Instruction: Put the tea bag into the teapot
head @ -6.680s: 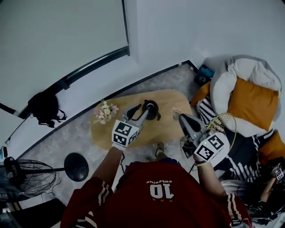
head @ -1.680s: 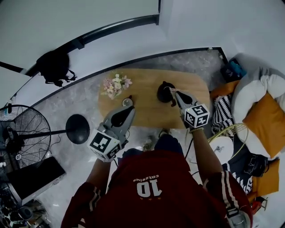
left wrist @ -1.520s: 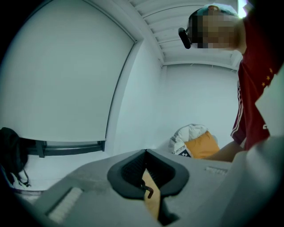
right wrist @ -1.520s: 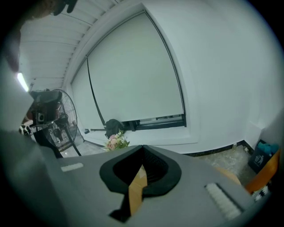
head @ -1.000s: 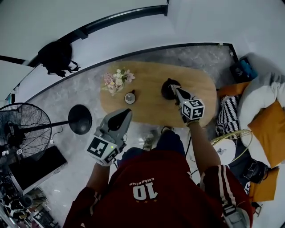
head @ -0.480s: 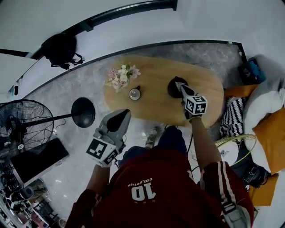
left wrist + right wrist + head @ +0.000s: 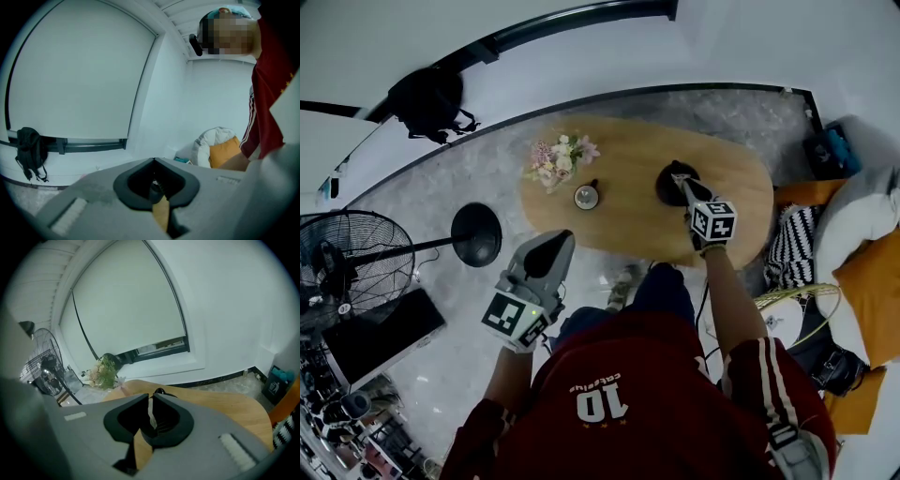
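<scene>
Right gripper (image 7: 682, 181) has gone from near the person out to the teapot (image 7: 664, 193). Left gripper (image 7: 561, 240) has pulled back off the table (image 7: 619, 225) and now hangs over the floor. A small round piece (image 7: 586, 195) by the flowers (image 7: 561, 157) wasn't on the table in the earliest frame; lid or cup, can't tell.

Right jaws are together, clamped on a thin pale strip, the tea bag (image 7: 150, 412) or its tag, held right at the teapot's top. Left jaws are together with nothing in them.

Progress, as I judge it: the tea bag is picked up and brought to the teapot. Still left is lowering it in and letting go.

The teapot's inside isn't visible in any view, so its contents are unknown, and whether its mouth is open is unclear. The round piece looks empty, but it is too small to be sure.
</scene>
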{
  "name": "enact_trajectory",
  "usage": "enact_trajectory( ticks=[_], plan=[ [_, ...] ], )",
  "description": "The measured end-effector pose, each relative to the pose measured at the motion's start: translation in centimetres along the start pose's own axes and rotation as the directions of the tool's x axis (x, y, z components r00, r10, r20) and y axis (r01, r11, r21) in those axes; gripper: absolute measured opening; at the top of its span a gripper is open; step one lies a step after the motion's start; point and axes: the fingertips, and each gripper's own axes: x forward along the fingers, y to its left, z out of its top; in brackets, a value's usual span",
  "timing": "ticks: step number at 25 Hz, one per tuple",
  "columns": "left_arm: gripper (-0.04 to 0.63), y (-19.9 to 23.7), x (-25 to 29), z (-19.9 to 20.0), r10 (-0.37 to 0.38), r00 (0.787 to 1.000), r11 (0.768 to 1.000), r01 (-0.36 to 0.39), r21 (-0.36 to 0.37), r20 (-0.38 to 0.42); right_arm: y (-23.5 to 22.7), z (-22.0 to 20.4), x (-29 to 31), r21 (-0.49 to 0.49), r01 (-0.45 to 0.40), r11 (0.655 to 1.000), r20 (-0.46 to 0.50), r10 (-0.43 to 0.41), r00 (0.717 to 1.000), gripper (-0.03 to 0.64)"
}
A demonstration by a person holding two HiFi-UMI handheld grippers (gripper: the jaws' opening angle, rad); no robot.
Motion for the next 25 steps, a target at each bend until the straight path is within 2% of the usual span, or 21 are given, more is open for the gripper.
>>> enact_trajectory(
  ticks=[1, 4, 7, 18, 25],
  plan=[
    [0.002, 0.0, 0.0, 0.2, -0.003, 1.000, 1.000, 0.003, 0.002, 0.005, 0.0, 0.1, -0.1, -0.001, 0.003, 1.000, 0.004, -0.003, 1.000, 0.043],
    [0.002, -0.1, -0.1, 0.5, -0.012, 1.000, 1.000, 0.012, 0.007, 0.015, 0.0, 0.4, -0.7, 0.001, 0.014, 1.000, 0.014, -0.014, 1.000, 0.077],
    [0.002, -0.1, -0.4, 0.8, -0.017, 0.999, 1.000, 0.017, 0.010, 0.028, -0.1, 0.8, -1.4, -0.004, 0.023, 1.000, 0.024, -0.023, 0.999, 0.084],
    [0.002, -0.8, -2.3, 2.9, -0.032, 0.995, 0.999, 0.028, 0.038, 0.099, 0.8, 2.7, -5.5, -0.042, 0.067, 0.997, 0.081, -0.063, 0.995, 0.075],
    [0.002, -2.0, -3.6, 3.9, -0.076, 0.989, 0.994, 0.065, 0.086, 0.128, 1.5, 4.6, -10.2, -0.087, 0.114, 0.990, 0.148, -0.100, 0.984, 0.066]
  ],
)
